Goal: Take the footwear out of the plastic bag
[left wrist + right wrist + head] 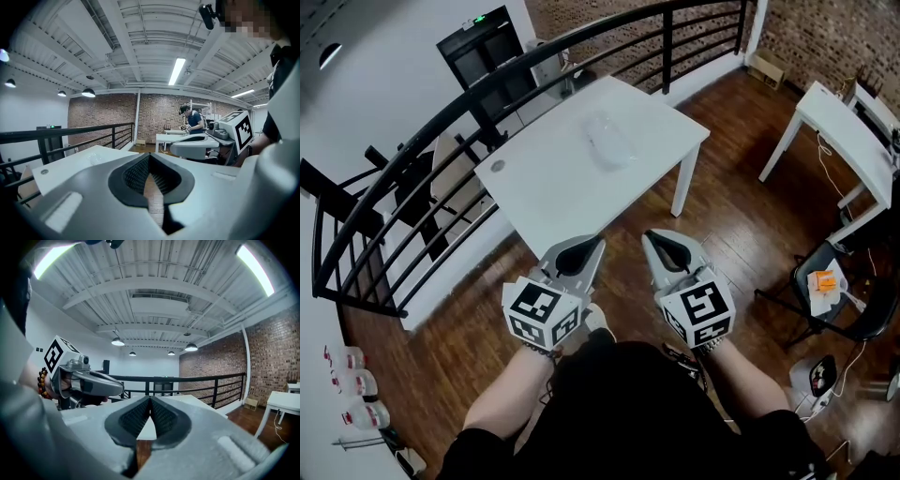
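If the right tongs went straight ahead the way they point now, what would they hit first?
Probably the white table: the right gripper view shows its top straight beyond the shut right tongs, with nothing between. Edge or top, I can't tell.

My left gripper (pixel 598 242) and my right gripper (pixel 650 236) are twins: smooth pale-grey shells that taper to a point, each with a black, teardrop-shaped hollow near the tip. Inside that hollow the pads (pixel 135 172) are black and finely ribbed (almost like mesh). Behind each shell sits a white cube (pixel 542 312) printed with bold black square markers, and a small silver camera (pixel 83 361) is mounted beside it. I wear a black top (pixel 628 412) with short sleeves, and a bracelet (pixel 42 380) of brown and orange beads circles my left wrist.
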Available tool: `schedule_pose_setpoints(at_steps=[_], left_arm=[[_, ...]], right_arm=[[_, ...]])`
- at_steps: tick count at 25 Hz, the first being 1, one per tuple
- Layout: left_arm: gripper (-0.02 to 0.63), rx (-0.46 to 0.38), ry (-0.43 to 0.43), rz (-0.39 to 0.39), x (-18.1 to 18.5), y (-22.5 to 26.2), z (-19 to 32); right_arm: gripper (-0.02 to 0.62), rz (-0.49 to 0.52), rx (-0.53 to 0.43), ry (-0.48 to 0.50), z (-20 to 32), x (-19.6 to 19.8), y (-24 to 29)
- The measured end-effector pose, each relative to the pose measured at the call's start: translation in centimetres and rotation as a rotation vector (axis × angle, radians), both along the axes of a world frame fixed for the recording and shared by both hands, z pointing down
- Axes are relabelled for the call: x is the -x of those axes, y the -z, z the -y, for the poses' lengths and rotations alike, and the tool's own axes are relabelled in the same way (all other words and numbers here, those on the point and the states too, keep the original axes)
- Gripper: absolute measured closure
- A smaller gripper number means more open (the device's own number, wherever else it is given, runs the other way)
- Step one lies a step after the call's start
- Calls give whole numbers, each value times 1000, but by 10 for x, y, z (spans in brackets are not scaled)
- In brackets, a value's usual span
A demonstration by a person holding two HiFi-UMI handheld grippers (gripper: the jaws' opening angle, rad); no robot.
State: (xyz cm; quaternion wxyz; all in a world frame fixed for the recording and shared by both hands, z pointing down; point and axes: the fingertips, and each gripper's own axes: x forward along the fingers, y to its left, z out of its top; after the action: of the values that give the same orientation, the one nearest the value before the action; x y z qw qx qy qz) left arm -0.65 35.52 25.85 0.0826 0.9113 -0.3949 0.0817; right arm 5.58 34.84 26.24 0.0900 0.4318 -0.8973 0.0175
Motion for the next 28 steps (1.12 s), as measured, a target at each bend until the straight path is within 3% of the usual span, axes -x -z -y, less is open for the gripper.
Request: schedule_pose_setpoints(at_steps=[6,15,22,28], left_arm=[[594,1,-19,-28,10,-7,47],[594,21,-58,-47,66,-12,139],[592,49,-75,-24,105,-19,190],[593,61,-75,2,115,-24,217]], right_arm=[[606,-35,22,-24,45,8,-7],[601,-77,62,-77,136,55,-15],[555,-119,126,-108,187,84,-31],[510,-154,203,-110,223,86,-54]])
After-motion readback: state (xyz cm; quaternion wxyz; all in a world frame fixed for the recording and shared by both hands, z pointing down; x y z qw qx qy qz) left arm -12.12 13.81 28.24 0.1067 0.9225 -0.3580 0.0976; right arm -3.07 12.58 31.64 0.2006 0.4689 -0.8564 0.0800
